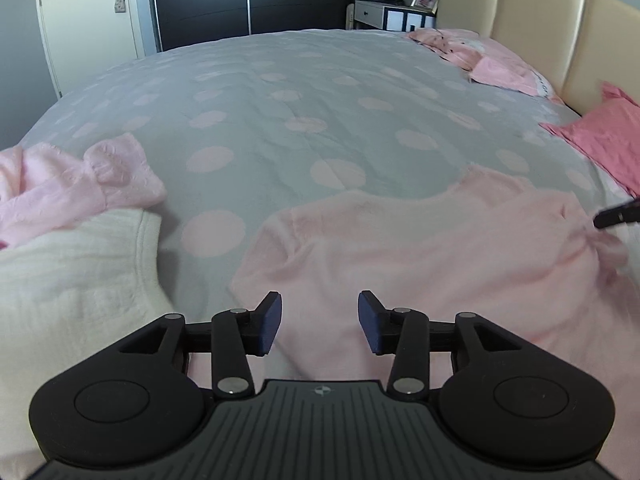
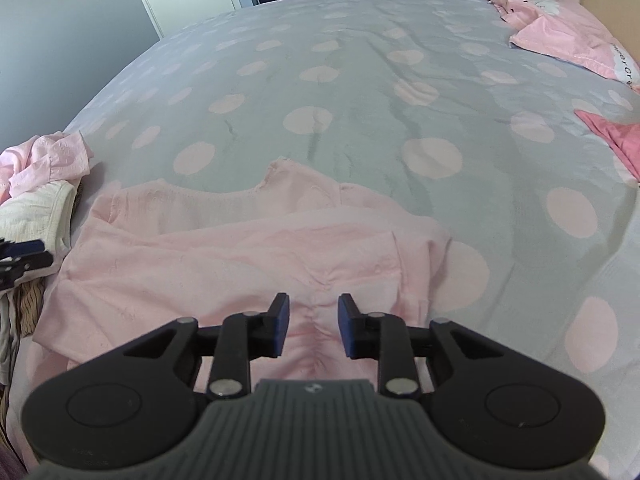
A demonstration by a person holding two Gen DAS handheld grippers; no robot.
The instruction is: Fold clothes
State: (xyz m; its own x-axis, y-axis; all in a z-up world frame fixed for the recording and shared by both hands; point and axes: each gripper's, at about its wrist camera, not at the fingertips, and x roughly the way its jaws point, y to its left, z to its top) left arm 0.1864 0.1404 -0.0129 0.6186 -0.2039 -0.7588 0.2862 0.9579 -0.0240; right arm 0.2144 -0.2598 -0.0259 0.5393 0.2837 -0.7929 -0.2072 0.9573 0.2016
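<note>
Beyond the pale pink top (image 2: 240, 264) the dotted duvet (image 1: 280, 92) lies bare and wide, open passage right up toward the headboard (image 1: 540, 20). To the left, a cream garment (image 1: 72, 264) and a crumpled pink one (image 1: 80, 180) crowd the edge. On the right, a darker pink cloth (image 1: 600, 140) and folded pink pieces (image 2: 560, 40) block the far corner.

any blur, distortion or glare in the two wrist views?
Left wrist: heavy fisheye bowing of the bed and dark corner vignette; motion blur on the pink top's right edge and the right gripper tip; the left gripper is sharp. Right wrist: same bowing; pink top fairly sharp, left gripper blurred at the edge. Soft daylight, no glare.
</note>
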